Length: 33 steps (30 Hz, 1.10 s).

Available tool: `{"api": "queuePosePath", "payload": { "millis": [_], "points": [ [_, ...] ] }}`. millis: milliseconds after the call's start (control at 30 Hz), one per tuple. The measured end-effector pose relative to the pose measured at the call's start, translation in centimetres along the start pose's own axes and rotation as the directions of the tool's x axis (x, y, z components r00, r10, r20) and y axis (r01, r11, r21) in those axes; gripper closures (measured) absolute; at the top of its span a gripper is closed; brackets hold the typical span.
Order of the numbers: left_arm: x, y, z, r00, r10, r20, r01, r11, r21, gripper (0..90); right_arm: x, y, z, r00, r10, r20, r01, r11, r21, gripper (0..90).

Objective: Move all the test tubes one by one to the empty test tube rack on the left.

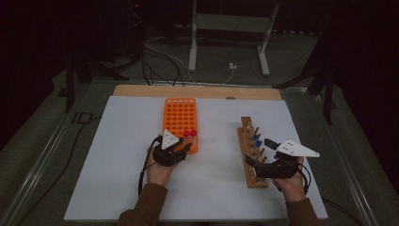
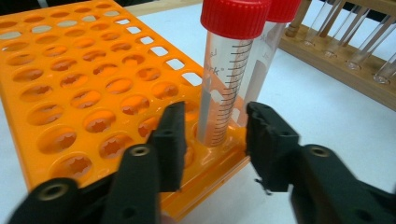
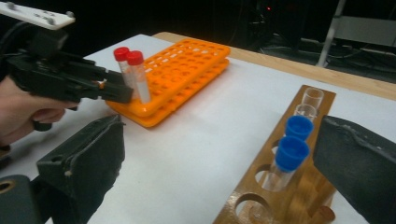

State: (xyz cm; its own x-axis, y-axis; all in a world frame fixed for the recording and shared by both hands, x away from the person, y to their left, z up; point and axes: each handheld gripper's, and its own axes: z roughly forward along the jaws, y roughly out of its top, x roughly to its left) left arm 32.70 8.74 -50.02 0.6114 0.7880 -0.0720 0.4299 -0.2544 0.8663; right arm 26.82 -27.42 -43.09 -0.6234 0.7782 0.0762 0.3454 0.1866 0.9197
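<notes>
**At the orange rack's near corner: a red-capped tube just seated, a blue one due next**

At nine o'clock, the left gripper [image 2: 212, 140] is seen with jaws apart, pads clear of the red-capped tube [image 2: 226, 79], which stands upright between them in the orange rack [image 1: 179, 117]. A release is judged done; withdrawal is called for. At three o'clock, the right gripper [image 3: 217, 172] is held wide apart, with the blue-capped tubes [image 3: 290, 154] in the wooden rack [image 1: 249, 162] between its jaws, at one o'clock.
</notes>
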Motion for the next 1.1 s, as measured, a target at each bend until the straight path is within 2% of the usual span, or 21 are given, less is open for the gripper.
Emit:
{"api": "queuePosePath", "payload": {
  "millis": [133, 267, 367, 533, 867, 1100],
  "points": [
    [0.0, 0.1, -0.6, 1.0000, -0.007, 0.007, 0.007, 0.9996, -0.026, 50.0, -0.3, -0.2, 0.3, 0.9998, -0.005, 0.021, 0.005, 1.000, 0.013, 6.0],
    [-0.1, 0.3, -1.4, 0.9995, -0.026, 0.016, 0.026, 0.9982, -0.054, 39.8, -0.4, -0.4, 0.8, 0.9983, -0.027, 0.052, 0.025, 0.999, 0.040, 10.2],
    [-0.2, 0.4, -1.9, 0.9995, -0.032, 0.006, 0.032, 0.9973, -0.066, 30.2, -0.5, -0.5, 1.1, 0.9964, -0.037, 0.076, 0.033, 0.998, 0.053, 15.5],
    [-0.5, 0.5, -2.7, 0.9981, -0.059, -0.017, 0.057, 0.9941, -0.092, 18.1, -1.0, -0.8, 1.6, 0.9943, -0.024, 0.104, 0.017, 0.998, 0.065, 25.6],
    [-0.9, 1.0, -3.7, 0.9980, -0.064, 0.000, 0.063, 0.9903, -0.124, 14.9, -1.7, -1.4, 2.9, 0.9836, -0.012, 0.180, -0.010, 0.992, 0.123, 58.1],
    [-1.1, 1.2, -4.3, 0.9970, -0.073, 0.023, 0.076, 0.9870, -0.142, 14.5, -1.9, -1.7, 3.3, 0.9822, -0.003, 0.188, -0.023, 0.990, 0.139, 68.2]
  ]
}}
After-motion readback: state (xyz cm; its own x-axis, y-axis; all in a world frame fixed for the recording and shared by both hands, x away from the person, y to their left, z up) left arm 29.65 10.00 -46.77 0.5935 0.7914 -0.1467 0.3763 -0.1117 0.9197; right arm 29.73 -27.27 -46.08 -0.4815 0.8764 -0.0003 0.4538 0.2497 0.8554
